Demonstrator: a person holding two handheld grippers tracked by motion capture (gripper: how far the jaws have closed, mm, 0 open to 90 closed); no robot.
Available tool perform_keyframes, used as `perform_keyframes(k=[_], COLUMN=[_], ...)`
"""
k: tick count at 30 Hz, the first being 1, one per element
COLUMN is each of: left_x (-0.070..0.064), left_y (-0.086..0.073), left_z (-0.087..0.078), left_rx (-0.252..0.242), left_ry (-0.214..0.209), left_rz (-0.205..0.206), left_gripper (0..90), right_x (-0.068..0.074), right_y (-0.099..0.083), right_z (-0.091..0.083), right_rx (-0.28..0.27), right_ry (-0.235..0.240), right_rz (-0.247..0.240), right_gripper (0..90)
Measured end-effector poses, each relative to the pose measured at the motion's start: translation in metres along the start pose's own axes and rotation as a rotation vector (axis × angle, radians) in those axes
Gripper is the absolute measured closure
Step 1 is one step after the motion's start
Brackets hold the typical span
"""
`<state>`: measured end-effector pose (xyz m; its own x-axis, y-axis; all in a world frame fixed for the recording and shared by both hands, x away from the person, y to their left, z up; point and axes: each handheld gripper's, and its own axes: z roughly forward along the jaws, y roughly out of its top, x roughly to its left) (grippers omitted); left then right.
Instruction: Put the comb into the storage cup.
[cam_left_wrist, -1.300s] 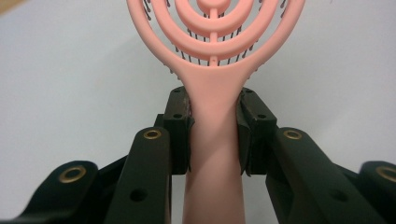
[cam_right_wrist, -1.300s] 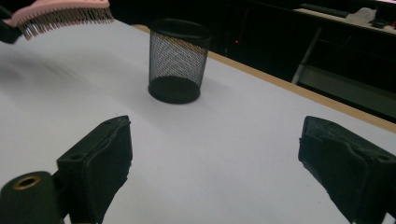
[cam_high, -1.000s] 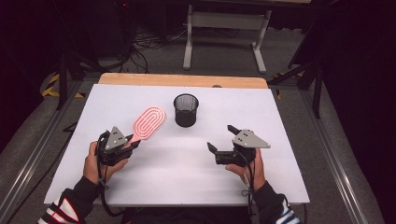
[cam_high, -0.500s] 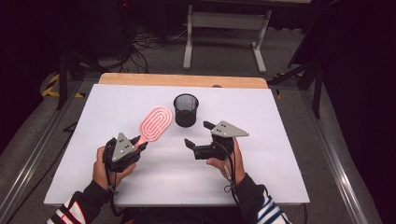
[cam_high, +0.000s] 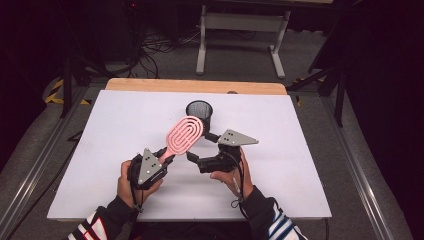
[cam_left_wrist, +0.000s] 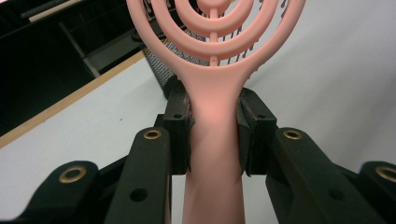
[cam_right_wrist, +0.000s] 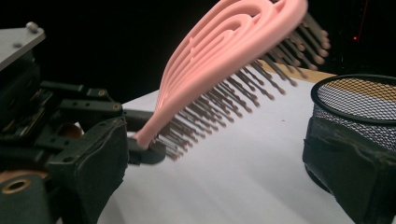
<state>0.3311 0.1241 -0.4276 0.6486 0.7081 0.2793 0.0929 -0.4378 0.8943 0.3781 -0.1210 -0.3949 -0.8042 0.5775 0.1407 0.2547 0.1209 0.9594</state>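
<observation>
Hairbrush (cam_left_wrist: 215, 93) handle is pinched tight by the left gripper (cam_high: 167, 159), head raised just ahead of it; right gripper (cam_high: 199, 147) is spread wide beside the bristles, mesh cup (cam_high: 199, 109) just beyond.

The table (cam_high: 300, 190) carries 1 mesh cup (cam_high: 199, 111) toward its far middle; the hairbrush (cam_high: 184, 135) sits just before and left of the cup, raised off the surface, its head toward the cup and its handle running back to the left gripper (cam_high: 167, 159) at the near left; the right gripper (cam_high: 199, 148) lies right of the brush, near the cup, its 2 jaws either side of the brush's head.
</observation>
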Motion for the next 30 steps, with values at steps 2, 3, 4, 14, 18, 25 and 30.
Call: perform_keyframes(k=[2, 3, 4, 14, 18, 25, 30], left_x=[-0.005, -0.007, -0.01, -0.028, -0.031, -0.034, -0.034], left_y=[0.002, 0.004, 0.005, 0.01, 0.01, 0.012, 0.013], left_z=[0.001, 0.003, 0.004, 0.024, 0.027, 0.036, 0.043], left_rx=[-0.015, -0.015, -0.016, -0.006, -0.015, -0.019, -0.028], left_ry=[-0.005, -0.014, -0.014, -0.06, -0.058, -0.059, -0.071], left_rz=[0.004, 0.008, 0.013, 0.048, 0.057, 0.061, 0.055], left_gripper=[69.8, 69.8, 69.8, 70.0, 70.0, 69.9, 69.8], right_x=[0.001, 0.001, 0.0, -0.002, -0.002, 0.006, 0.01], right_y=[0.001, 0.001, 0.001, 0.0, -0.001, -0.002, -0.001], right_z=[0.001, 0.002, 0.002, -0.009, -0.017, -0.024, -0.026], right_rx=[-0.01, -0.008, -0.011, -0.111, -0.162, -0.194, -0.202], right_ry=[0.001, -0.011, -0.008, -0.024, -0.008, -0.001, -0.011], right_rz=[0.013, 0.016, 0.025, 0.059, 0.083, 0.083, 0.055], right_gripper=[9.0, 9.4, 10.2, 40.8, 52.0, 60.5, 61.6])
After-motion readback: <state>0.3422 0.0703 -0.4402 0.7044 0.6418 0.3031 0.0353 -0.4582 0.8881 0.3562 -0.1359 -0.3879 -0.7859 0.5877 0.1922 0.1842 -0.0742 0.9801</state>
